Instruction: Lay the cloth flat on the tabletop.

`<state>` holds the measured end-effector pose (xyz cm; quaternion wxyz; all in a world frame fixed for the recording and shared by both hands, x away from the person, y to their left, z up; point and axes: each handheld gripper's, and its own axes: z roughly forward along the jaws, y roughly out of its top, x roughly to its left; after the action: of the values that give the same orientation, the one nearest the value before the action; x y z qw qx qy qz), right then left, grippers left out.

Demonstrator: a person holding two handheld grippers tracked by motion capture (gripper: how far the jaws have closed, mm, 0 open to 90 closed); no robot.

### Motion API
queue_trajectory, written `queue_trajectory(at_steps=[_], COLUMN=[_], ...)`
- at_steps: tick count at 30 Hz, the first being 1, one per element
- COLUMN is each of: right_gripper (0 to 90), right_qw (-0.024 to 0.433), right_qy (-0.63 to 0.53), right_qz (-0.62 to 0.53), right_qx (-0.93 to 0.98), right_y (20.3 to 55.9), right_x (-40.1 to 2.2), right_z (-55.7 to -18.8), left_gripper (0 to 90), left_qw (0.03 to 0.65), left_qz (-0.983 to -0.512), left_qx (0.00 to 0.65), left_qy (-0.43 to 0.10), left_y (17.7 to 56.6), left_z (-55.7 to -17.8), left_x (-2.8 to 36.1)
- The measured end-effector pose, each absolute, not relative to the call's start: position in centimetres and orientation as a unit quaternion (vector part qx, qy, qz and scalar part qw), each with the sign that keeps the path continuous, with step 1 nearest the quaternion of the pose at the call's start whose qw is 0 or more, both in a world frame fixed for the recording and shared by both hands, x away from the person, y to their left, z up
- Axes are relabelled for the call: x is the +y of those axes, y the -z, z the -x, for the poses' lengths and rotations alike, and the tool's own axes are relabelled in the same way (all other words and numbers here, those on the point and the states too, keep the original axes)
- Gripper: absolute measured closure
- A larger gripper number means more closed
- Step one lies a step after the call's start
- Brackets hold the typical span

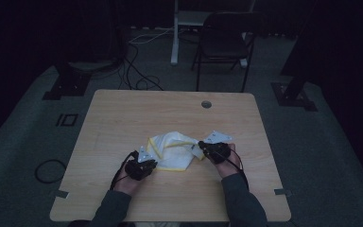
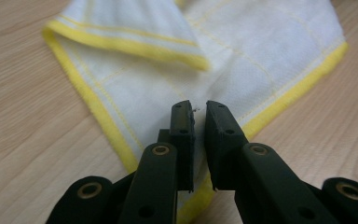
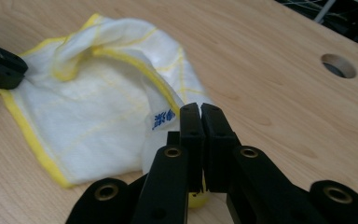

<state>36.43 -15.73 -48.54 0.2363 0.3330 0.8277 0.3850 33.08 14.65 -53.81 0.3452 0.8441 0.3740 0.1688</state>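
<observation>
A white cloth (image 1: 172, 151) with a yellow border lies crumpled on the wooden table (image 1: 123, 118). My left gripper (image 1: 150, 163) sits low at the cloth's near left corner. In the left gripper view its jaws (image 2: 199, 108) stand almost together on the cloth (image 2: 168, 79), with a few fibres caught at the tips. My right gripper (image 1: 201, 144) is at the cloth's right edge. In the right gripper view it (image 3: 200, 109) is shut on the hem beside a small blue label (image 3: 163, 119), and the cloth (image 3: 98, 102) rises from the table to the jaws. The left gripper (image 3: 21, 70) pins the far corner.
A round cable hole (image 1: 206, 104) is set near the table's far edge, also seen as the hole (image 3: 338, 65) from the right gripper. A black chair (image 1: 224, 42) and loose cables (image 1: 137, 71) are on the floor beyond the table.
</observation>
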Motion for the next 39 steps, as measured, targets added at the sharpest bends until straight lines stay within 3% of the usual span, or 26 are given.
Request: queue_trajectory(at_steps=[21, 39], right_gripper=[88.9, 89.3], right_qw=[0.257, 0.260], right_qy=[-0.395, -0.378], right_qz=[-0.365, -0.403], right_qx=[0.803, 0.792], right_y=[46.5, 47.3], right_x=[-18.8, -21.6], right_z=[-36.9, -37.2], left_gripper=[83.5, 83.5], left_qw=[0.329, 0.294], left_qz=[-0.819, -0.830], left_qx=[0.431, 0.429], left_qy=[-0.185, -0.202], left_y=[53.6, 53.2], left_z=[-35.0, -37.3], left_x=[17.8, 19.0])
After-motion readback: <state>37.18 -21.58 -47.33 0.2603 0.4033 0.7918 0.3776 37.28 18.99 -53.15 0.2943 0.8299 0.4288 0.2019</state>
